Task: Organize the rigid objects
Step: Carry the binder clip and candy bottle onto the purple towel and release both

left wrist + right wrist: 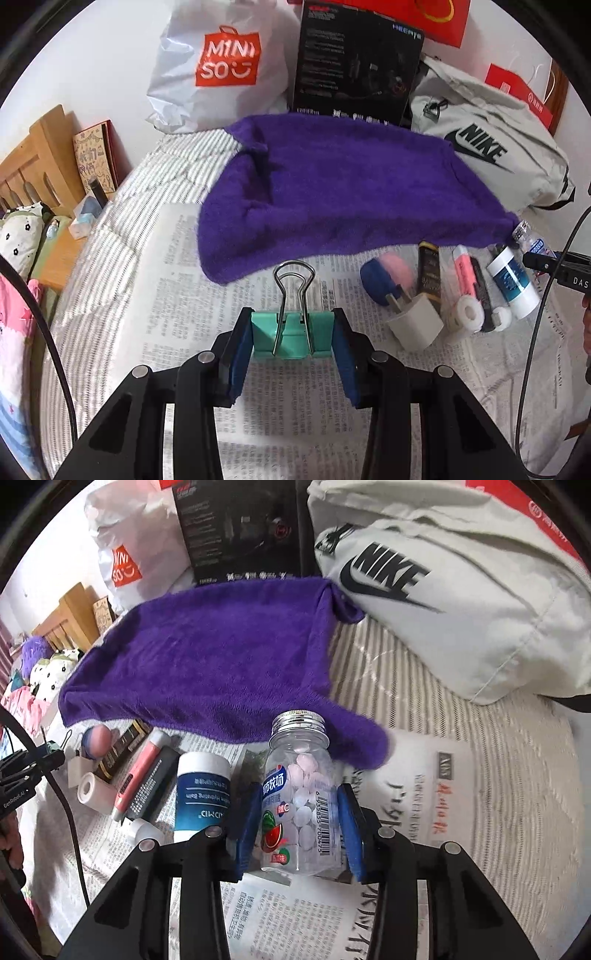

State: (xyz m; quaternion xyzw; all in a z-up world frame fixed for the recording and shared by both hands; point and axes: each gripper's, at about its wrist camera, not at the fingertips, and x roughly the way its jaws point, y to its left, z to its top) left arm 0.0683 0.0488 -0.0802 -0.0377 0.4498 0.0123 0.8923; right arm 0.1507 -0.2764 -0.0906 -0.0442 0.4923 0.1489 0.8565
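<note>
My left gripper (291,325) is shut on a teal binder clip (291,338), whose wire handle points away over the newspaper (221,295). My right gripper (300,805) is shut on a clear candy bottle (299,775) with a silver cap; its blue pads press on both sides. Between the two grippers several small items lie in a row: a blue and pink egg shape (384,275), a white charger plug (413,325), a dark tube (429,275), a pink marker (142,771), a white tape roll (96,788) and a white and blue jar (201,794).
A purple towel (332,184) lies just behind the row on the striped bedding. Behind it stand a white Miniso bag (221,62), a black box (354,62) and a grey Nike bag (461,609). A wooden headboard (33,166) is at the left.
</note>
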